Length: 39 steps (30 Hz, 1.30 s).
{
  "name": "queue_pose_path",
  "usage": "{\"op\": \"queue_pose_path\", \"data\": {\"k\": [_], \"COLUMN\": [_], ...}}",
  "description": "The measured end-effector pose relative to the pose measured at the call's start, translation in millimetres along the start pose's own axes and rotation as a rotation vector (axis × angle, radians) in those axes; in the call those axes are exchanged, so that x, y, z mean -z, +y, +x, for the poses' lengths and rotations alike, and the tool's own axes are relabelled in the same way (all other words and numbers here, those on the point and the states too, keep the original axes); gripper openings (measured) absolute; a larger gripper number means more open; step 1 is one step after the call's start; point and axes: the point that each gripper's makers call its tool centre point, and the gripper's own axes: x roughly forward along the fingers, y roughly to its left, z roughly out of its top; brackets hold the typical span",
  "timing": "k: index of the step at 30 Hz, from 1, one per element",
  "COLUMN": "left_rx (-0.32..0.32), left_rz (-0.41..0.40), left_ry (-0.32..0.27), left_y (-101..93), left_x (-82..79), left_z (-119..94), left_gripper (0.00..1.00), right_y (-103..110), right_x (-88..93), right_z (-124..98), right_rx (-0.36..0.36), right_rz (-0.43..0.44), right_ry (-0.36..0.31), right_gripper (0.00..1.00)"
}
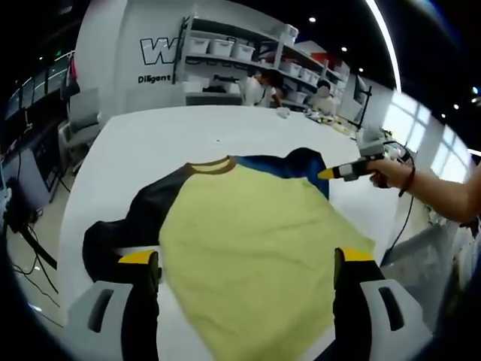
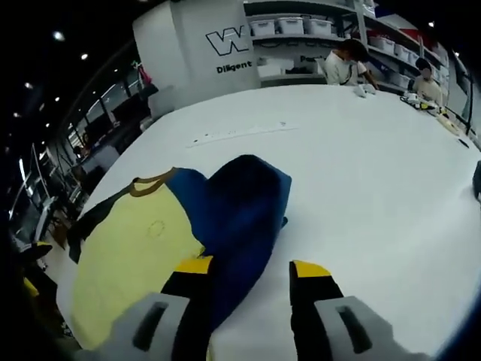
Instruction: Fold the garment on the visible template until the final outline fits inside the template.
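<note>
Now the left gripper (image 1: 246, 263) is held wide over the shirt (image 1: 255, 241) — the right gripper (image 2: 246, 272), jaws apart, is extended at its two o'clock sleeve (image 2: 244, 210).

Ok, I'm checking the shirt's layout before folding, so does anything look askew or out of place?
The T-shirt lies mostly flat on the white table, but its blue sleeve is bunched and doubled over, and the black sleeve is crumpled. No template outline is visible.

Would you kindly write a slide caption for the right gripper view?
Open right gripper poised over the blue sleeve of a yellow-bodied shirt on a white table.
</note>
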Motion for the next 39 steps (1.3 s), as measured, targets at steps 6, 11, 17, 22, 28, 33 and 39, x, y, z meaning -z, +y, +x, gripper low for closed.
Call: {"op": "queue_pose_path", "data": {"k": [6, 11, 17, 22, 28, 33, 39], "left_rx": [-0.001, -0.002, -0.009, -0.004, -0.009, -0.011, -0.024], "left_rz": [0.006, 0.006, 0.007, 0.008, 0.012, 0.012, 0.009], "left_ry": [0.003, 0.007, 0.011, 0.004, 0.011, 0.013, 0.009], "left_y": [1.0, 1.3, 2.4, 1.3, 2.7, 3.4, 8.1], "left_x": [-0.4, -0.2, 0.5, -1.2, 0.8, 1.8, 1.5], "left_z": [-2, -3, -2, -3, -4, -6, -9], "left_gripper": [0.97, 0.96, 0.97, 0.98, 0.98, 0.98, 0.98], "right_y": [4, 1, -14, -33, -66, -86, -116], "right_x": [8.6, 7.2, -8.1, -22.1, -40.0, -51.0, -52.6], "right_z": [8, 7, 1, -7, -10, -6, -2], "right_rx": [-0.028, -0.023, -0.001, 0.038, 0.114, 0.157, 0.243], "right_rz": [0.024, -0.01, -0.016, -0.026, -0.087, -0.135, -0.136], "right_ry": [-0.003, 0.005, -0.006, -0.016, 0.016, 0.053, 0.141], "right_gripper": [0.12, 0.0, 0.0, 0.0, 0.0, 0.0, 0.0]}}
